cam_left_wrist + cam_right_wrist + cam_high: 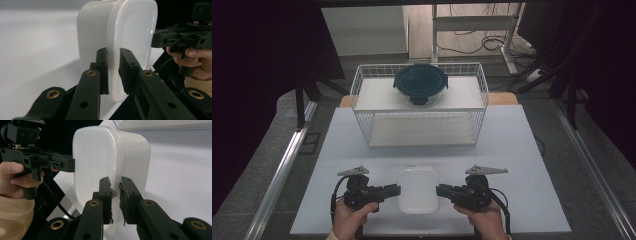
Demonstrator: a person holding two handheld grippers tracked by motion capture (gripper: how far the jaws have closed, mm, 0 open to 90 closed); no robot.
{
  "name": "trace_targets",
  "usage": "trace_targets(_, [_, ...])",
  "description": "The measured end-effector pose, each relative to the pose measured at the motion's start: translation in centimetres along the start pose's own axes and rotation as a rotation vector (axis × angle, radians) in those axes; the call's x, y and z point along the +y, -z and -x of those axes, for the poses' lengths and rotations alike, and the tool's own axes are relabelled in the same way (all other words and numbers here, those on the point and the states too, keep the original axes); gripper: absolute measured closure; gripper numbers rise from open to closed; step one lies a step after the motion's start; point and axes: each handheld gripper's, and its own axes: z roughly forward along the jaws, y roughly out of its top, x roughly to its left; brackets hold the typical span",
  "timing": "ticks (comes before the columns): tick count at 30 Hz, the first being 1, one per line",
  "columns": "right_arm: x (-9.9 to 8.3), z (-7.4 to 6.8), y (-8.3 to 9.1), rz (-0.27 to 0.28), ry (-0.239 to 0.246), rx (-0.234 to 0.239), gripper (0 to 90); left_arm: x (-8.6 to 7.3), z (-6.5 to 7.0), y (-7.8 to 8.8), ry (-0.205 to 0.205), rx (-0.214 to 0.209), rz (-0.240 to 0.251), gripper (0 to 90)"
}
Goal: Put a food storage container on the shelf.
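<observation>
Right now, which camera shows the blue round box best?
The high view: the blue round box sits whole on top of the wire basket. The left and right gripper views show the white box up close instead.

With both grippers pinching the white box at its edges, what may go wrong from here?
1. The left gripper and right gripper each clamp only the thin rim of the white box, so it may slip or tilt.
2. If the lid is loose, it may come off.
3. The wire basket with the dark round container stands just ahead, so the box could hit its wall.
</observation>
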Motion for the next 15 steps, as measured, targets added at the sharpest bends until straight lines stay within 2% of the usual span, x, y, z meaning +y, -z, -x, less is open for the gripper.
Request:
trace_targets(7, [1.6, -0.4, 0.5, 0.022, 0.031, 0.006, 79.6, 1.7, 1.1, 0.9, -0.039, 0.02, 0.031, 78.5])
trace_targets(15, [5.4, -1.0, 1.5, 0.061, 0.081, 0.002, 79.5, 5.5, 2.1, 1.8, -0.086, 0.028, 0.072, 78.5])
